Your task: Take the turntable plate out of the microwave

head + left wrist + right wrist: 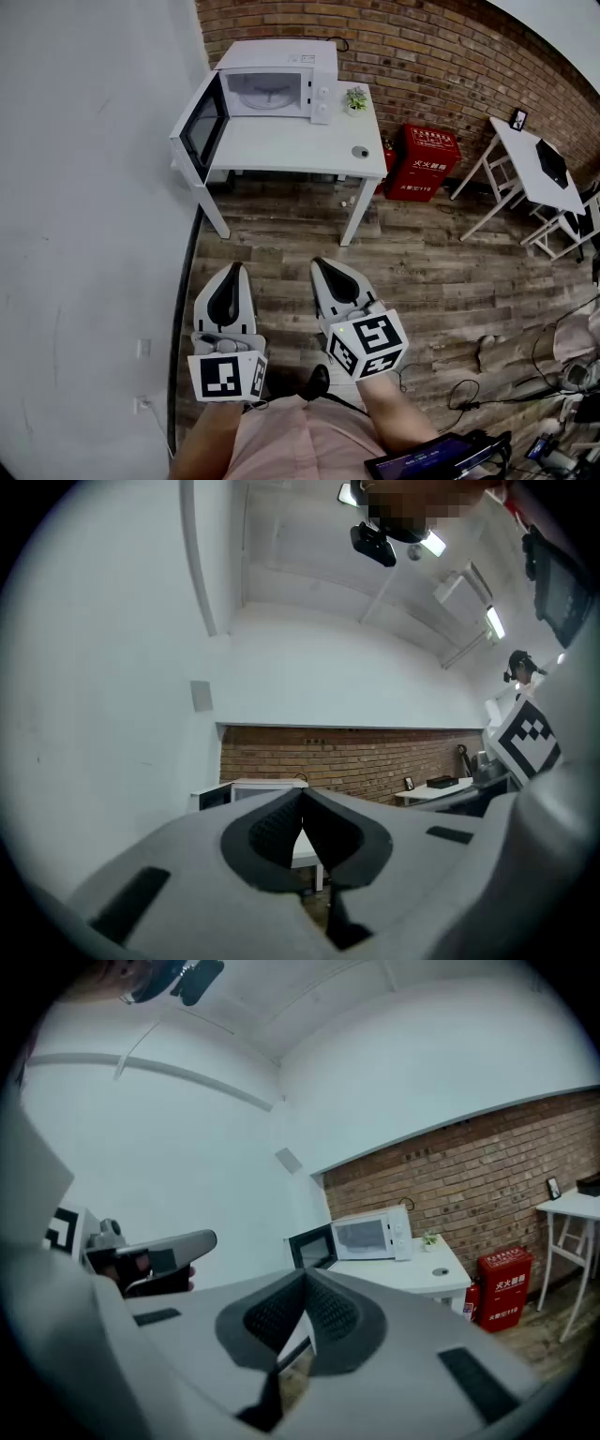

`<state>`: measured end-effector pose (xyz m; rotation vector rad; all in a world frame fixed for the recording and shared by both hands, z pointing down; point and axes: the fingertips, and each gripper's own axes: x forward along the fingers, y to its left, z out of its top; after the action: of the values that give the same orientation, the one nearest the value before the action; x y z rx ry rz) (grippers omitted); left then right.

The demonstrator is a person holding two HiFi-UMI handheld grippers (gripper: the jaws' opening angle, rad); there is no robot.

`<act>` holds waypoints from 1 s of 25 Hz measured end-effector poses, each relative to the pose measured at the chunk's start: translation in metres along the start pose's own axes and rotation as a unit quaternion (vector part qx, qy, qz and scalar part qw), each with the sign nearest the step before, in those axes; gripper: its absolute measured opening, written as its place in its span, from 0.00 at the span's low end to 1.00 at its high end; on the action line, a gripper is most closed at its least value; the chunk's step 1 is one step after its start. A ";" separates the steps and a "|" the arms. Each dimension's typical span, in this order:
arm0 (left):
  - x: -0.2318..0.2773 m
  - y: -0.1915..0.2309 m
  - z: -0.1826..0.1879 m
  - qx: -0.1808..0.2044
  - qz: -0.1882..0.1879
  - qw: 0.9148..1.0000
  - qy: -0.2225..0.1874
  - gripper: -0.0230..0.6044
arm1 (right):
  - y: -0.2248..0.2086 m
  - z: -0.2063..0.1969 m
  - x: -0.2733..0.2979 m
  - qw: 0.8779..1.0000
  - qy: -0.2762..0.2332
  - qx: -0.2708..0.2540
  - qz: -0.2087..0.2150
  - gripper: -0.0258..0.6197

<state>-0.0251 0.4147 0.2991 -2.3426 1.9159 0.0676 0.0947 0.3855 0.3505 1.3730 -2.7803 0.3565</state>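
A white microwave [274,82] stands at the back of a white table [281,145], its door [202,124] swung open to the left. Inside the cavity lies the pale glass turntable plate [265,93]. Both grippers hover over the wooden floor, well short of the table. My left gripper [233,269] and right gripper [322,263] point toward the table, side by side, jaws shut and empty. In the right gripper view the shut tips [306,1274] aim toward the microwave [370,1235]. The left gripper's tips [302,794] are shut too.
A small potted plant [355,97] and a small round disc [360,151] sit on the table right of the microwave. A red fire-extinguisher box [424,162] stands against the brick wall. A second white table [530,159] is at right. Cables [469,389] lie on the floor.
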 end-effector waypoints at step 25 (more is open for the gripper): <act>0.043 -0.018 -0.040 -0.011 0.037 0.999 0.019 0.30 | -0.068 -0.020 0.030 1.000 0.017 0.017 0.012 0.29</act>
<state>0.0001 0.3716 0.3352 -2.3028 2.0315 0.0510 0.1283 0.3268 0.3865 1.3282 -2.7792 0.4266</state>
